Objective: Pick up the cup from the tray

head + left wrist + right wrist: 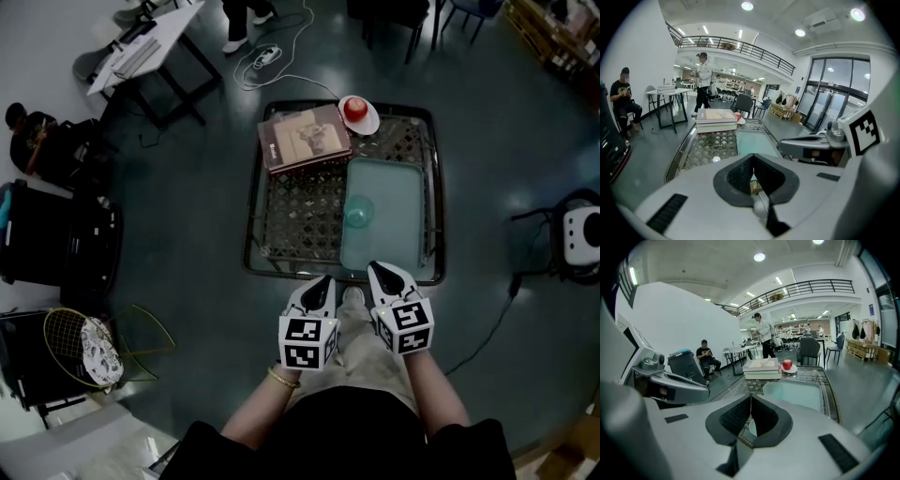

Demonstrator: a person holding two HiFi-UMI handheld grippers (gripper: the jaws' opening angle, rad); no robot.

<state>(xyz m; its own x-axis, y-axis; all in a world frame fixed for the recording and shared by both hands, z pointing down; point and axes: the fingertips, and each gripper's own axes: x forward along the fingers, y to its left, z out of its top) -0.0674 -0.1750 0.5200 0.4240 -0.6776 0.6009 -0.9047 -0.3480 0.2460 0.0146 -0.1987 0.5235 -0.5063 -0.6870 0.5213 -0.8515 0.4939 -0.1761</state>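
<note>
a translucent rounded cup sits in a smooth rectangular tray.

Bare tray floor around cup, books far-left, apple beyond

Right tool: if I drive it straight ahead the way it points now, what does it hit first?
Most likely the near rim of the tray, just ahead of the shut right tool. The cup sits farther in, roughly on that line. Height is unclear.
</note>
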